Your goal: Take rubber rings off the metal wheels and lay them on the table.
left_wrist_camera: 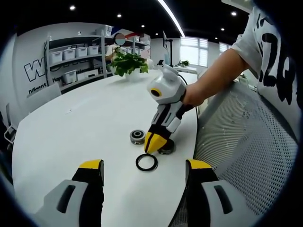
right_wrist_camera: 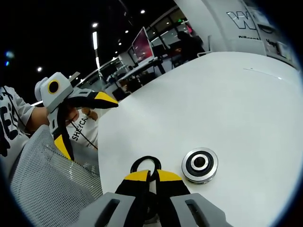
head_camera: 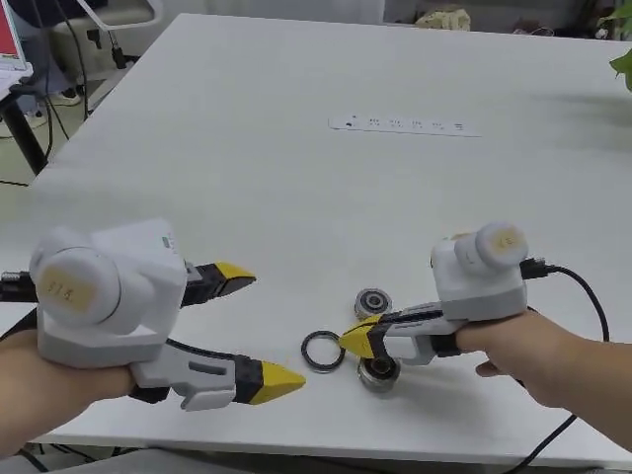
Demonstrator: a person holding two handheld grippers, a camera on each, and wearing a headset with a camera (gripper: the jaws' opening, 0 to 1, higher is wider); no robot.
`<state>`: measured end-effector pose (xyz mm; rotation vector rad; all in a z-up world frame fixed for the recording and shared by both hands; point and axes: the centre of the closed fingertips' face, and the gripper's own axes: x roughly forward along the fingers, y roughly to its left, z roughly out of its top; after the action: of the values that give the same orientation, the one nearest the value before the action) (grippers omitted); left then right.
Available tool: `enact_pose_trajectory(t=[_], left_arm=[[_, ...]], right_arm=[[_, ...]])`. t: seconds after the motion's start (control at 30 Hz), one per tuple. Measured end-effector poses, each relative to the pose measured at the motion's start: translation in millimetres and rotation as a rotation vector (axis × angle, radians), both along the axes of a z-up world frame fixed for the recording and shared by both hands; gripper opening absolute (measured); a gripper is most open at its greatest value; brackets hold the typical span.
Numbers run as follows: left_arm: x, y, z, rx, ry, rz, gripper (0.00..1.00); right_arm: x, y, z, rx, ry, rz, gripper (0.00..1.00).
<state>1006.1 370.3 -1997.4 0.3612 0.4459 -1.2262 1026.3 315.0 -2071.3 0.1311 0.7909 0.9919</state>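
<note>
One rubber ring (head_camera: pixel 323 352) lies free on the table (head_camera: pixel 296 178); two wheels left. Right gripper (head_camera: pixel 357 341) pressed together at near wheel (head_camera: pixel 381 373); left gripper (head_camera: pixel 259 326) spread.

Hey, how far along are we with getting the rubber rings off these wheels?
Done: one rubber ring lies flat on the table. In hand: the right gripper, jaws shut, is down at the near wheel; whether it pinches a ring there I cannot tell. Left to do: the far wheel stands apart, untouched, and the left gripper hangs open, holding nothing.
</note>
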Motion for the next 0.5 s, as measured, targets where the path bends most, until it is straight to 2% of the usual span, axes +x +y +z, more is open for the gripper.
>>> enact_pose_trajectory(t=[0.17,0.5], left_arm=[[0.0,-0.2,0.3,0.002,0.001,-0.001,0.69],[-1.8,-3.6,3.9,-0.002,0.001,-0.011,0.69]], right_arm=[[0.8,-1.0,2.6,0.003,-0.007,-0.002,0.04],[2.4,-6.0,19.0,0.019,-0.044,-0.009,0.06]])
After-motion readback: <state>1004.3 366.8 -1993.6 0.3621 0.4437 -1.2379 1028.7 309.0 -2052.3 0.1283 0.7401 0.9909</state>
